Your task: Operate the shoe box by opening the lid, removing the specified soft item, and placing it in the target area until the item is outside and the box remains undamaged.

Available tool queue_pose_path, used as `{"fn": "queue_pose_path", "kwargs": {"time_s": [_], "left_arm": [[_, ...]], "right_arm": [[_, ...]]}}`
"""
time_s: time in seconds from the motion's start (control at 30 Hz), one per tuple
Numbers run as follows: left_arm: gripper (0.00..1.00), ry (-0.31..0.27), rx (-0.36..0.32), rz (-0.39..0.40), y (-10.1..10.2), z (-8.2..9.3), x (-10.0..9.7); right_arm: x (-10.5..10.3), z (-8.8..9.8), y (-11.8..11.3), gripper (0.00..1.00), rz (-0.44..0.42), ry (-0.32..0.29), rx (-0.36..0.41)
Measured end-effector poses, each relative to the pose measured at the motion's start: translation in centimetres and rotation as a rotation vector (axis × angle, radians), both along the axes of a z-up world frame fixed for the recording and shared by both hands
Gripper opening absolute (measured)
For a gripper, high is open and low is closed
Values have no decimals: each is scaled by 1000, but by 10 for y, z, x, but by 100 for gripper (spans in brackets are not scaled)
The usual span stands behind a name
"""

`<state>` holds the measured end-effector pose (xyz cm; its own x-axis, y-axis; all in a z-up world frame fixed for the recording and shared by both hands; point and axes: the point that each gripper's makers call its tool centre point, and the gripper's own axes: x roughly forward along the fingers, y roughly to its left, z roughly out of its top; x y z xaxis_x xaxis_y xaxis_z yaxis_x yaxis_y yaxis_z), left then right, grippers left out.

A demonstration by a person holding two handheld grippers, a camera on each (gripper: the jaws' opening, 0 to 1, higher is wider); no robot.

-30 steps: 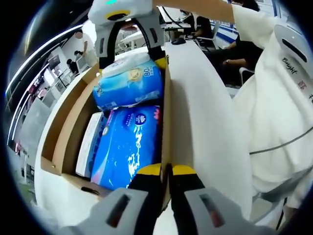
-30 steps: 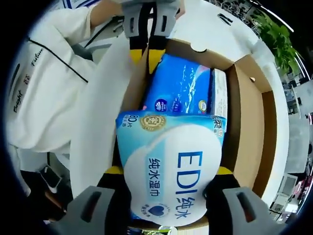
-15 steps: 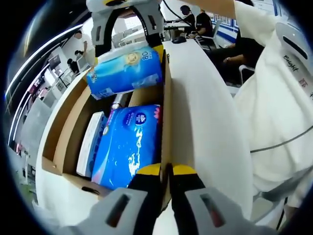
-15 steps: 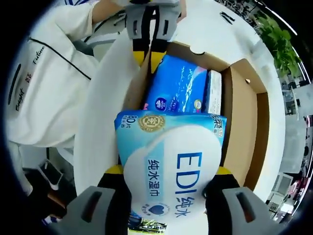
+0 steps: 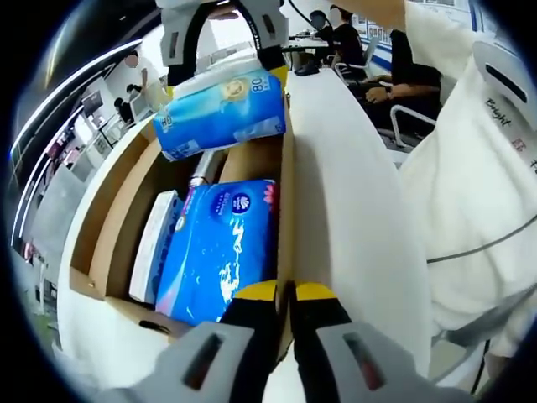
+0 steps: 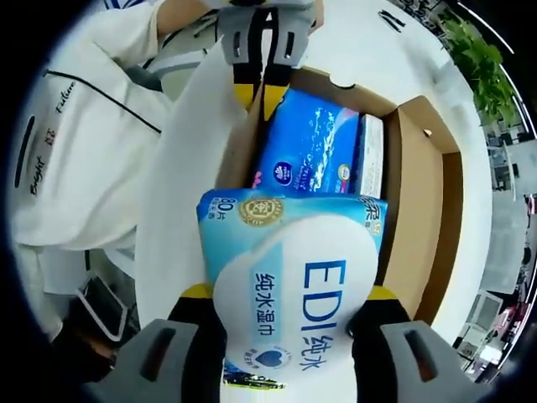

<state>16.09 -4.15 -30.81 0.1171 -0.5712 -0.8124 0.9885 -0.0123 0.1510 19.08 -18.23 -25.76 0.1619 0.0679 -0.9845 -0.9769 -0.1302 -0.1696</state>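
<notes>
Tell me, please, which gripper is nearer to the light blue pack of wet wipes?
Right. The right gripper is shut on the wet wipes pack, holding it above the open shoe box. The left gripper is apart from it, clamped on the box wall at the opposite end.

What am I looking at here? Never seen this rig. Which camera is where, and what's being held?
No robot: a person holds a two-jaw gripper in each hand, each carrying a fisheye camera looking along its jaws. In the left gripper view, the left gripper is shut on the open shoe box's raised lid. In the right gripper view, the right gripper is shut on a light blue EDI wet wipes pack, held above the box. A darker blue pack and a white box lie inside.
</notes>
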Motion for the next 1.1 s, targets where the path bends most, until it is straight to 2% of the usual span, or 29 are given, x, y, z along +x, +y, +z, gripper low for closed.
{"fn": "queue_pose_path", "kwargs": {"time_s": [0.17,0.43,0.6,0.63,0.67,0.9,1.0,1.1], "left_arm": [[4,-2,-1,0,0,0,0],[4,-6,1,0,0,0,0],[4,-7,0,0,0,0,0],[4,-7,0,0,0,0,0],[4,-7,0,0,0,0,0],[4,-8,0,-1,0,0,0],[4,-10,-3,-1,0,1,0],[4,-13,-3,-3,0,1,0]], "right_arm": [[-1,9,-6,58,8,12,-39],[0,18,-8,58,6,6,-47],[13,36,-8,58,-2,-70,-30],[22,42,-4,58,3,-125,-1],[25,45,-4,58,2,-147,5],[22,49,-8,57,-3,-130,-20],[26,52,-10,57,-1,-153,-14],[26,54,-18,57,-6,-151,-24]]}}
